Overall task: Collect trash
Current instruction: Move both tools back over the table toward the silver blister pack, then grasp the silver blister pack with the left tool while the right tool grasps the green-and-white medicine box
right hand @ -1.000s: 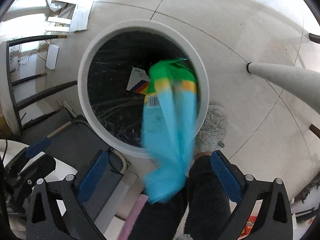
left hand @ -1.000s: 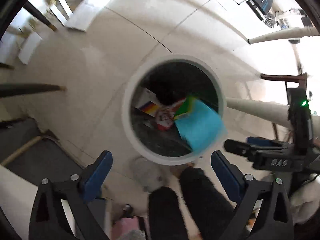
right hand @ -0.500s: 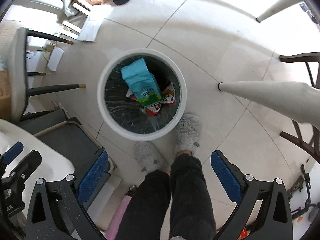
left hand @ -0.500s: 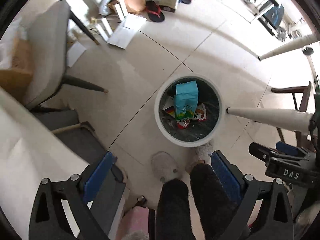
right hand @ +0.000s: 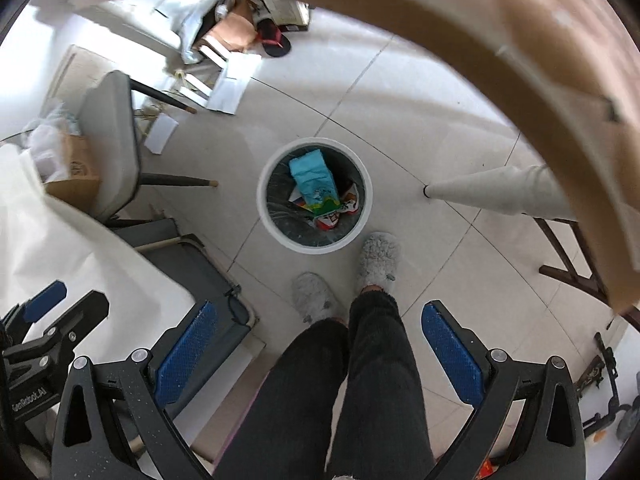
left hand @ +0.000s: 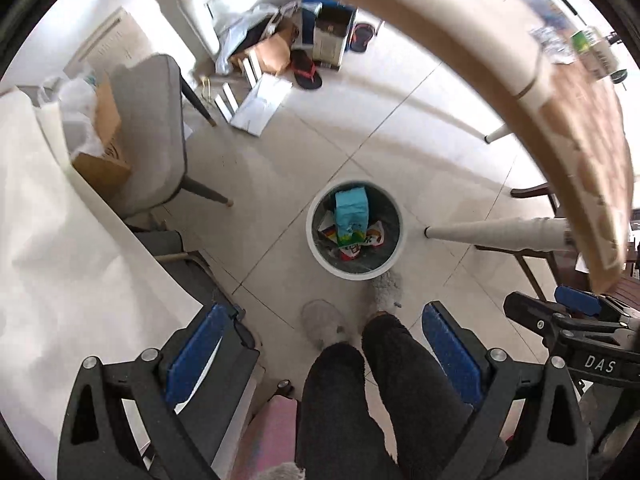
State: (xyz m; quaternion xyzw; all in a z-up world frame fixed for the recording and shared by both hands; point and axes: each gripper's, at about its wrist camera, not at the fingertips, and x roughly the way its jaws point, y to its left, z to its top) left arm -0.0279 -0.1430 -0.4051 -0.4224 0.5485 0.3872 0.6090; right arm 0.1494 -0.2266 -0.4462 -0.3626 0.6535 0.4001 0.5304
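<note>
Pale tiled floor [right hand: 420,128] below me. My left gripper [left hand: 320,350] and right gripper [right hand: 320,350] both hang spread wide, holding nothing, above my legs. Beyond my grey slippers [right hand: 378,258] stands the white bin [right hand: 316,246]; the blue snack bag [right hand: 314,178] lies inside on other wrappers [left hand: 370,238].

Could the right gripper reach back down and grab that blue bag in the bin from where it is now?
Probably yes. The right gripper is open and empty, the white bin has no lid, and the blue bag lies on top of the other wrappers. It would have to come down a long way first, though.
</note>
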